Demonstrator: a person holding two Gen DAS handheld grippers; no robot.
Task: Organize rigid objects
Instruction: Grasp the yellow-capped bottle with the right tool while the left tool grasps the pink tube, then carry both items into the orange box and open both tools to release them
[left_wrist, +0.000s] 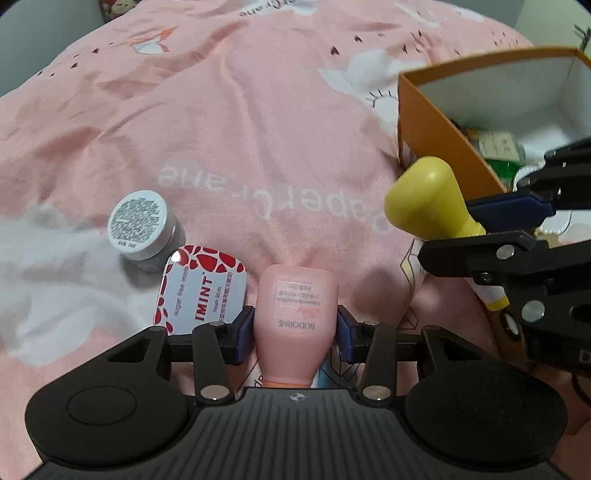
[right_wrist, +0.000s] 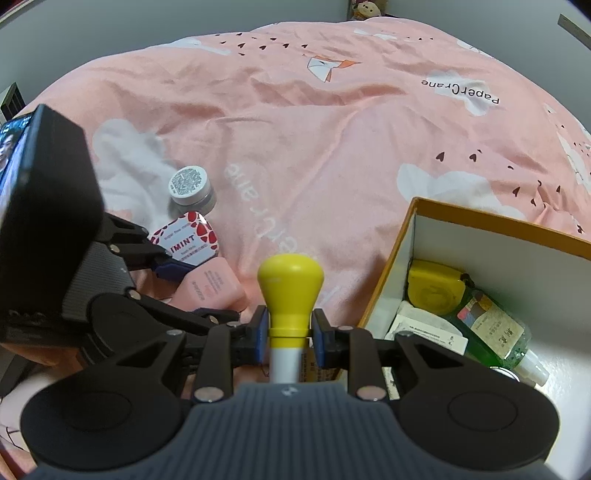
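Note:
My left gripper (left_wrist: 295, 328) is shut on a pink BODORME bottle (left_wrist: 297, 295) that lies on the pink bedspread, with a blue pad pressing on each side. The right wrist view shows the same bottle (right_wrist: 214, 288) between the left gripper's fingers (right_wrist: 173, 267). My right gripper (right_wrist: 290, 332) is shut on the neck of a white tube with a big yellow cap (right_wrist: 290, 280). It holds the tube above the bedspread, just left of the orange box (right_wrist: 388, 273). In the left wrist view the yellow cap (left_wrist: 424, 199) sits in front of the box (left_wrist: 436, 122).
A red-and-white IMINT mint tin (left_wrist: 201, 291) touches the pink bottle's left side, and a small grey jar (left_wrist: 142, 225) stands behind the tin. The box holds a yellow item (right_wrist: 432, 291), a green bottle (right_wrist: 487, 325) and white packets. The creased bedspread (right_wrist: 332, 147) stretches beyond.

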